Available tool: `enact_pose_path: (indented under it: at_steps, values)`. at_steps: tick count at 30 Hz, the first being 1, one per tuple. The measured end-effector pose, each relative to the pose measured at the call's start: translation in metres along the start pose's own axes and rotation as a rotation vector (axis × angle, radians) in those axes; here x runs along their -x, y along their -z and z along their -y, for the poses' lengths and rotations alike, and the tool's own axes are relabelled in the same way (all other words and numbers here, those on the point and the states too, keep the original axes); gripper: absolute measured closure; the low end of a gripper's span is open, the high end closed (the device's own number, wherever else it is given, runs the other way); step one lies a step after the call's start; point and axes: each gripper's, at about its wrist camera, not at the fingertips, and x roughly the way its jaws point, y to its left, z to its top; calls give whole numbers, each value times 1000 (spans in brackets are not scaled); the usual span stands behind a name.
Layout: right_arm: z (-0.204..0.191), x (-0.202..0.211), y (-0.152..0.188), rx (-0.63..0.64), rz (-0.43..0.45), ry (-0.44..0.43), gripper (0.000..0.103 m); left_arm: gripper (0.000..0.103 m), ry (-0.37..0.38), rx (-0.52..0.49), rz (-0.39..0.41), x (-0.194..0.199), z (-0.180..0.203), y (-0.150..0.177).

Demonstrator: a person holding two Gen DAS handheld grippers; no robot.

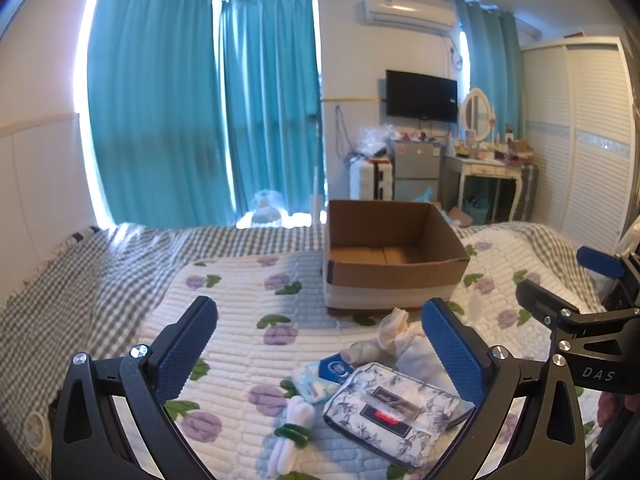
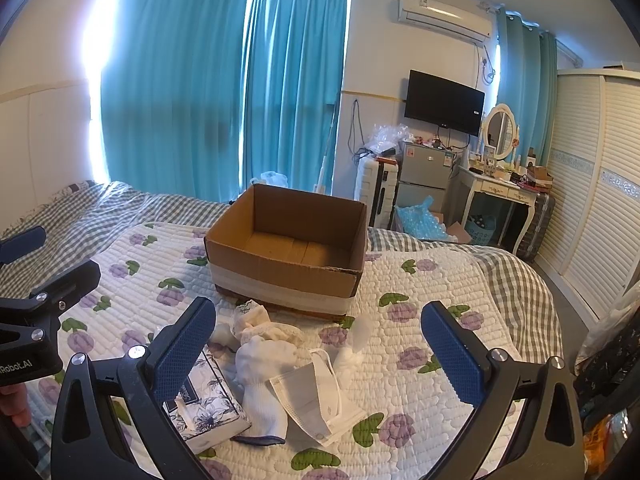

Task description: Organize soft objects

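Observation:
An open, empty cardboard box [image 1: 394, 256] [image 2: 286, 248] stands on the quilted bed. In front of it lies a pile of soft things: a floral tissue pack [image 1: 394, 408] [image 2: 208, 404], white socks [image 2: 262, 380] [image 1: 400, 336], a white face mask [image 2: 316, 400], a small blue tissue packet [image 1: 320, 380] and a white rolled cloth with green bands [image 1: 292, 432]. My left gripper [image 1: 320, 344] is open above the pile, holding nothing. My right gripper [image 2: 320, 344] is open above the socks and mask, holding nothing.
The floral quilt [image 2: 400, 340] lies on a checked sheet [image 1: 80, 272]. Beyond the bed stand teal curtains [image 1: 180, 100], a small fridge [image 2: 424, 176], a dressing table [image 2: 504, 188] and a white wardrobe [image 2: 600, 180]. The right gripper shows at the left view's right edge [image 1: 576, 312].

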Motion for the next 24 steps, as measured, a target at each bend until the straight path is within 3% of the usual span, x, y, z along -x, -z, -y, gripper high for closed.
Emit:
enact_pose_path:
  at_steps: [24]
  values:
    - [-1, 0, 0, 4, -6, 1, 0, 0, -5, -3, -2, -3, -3, 2]
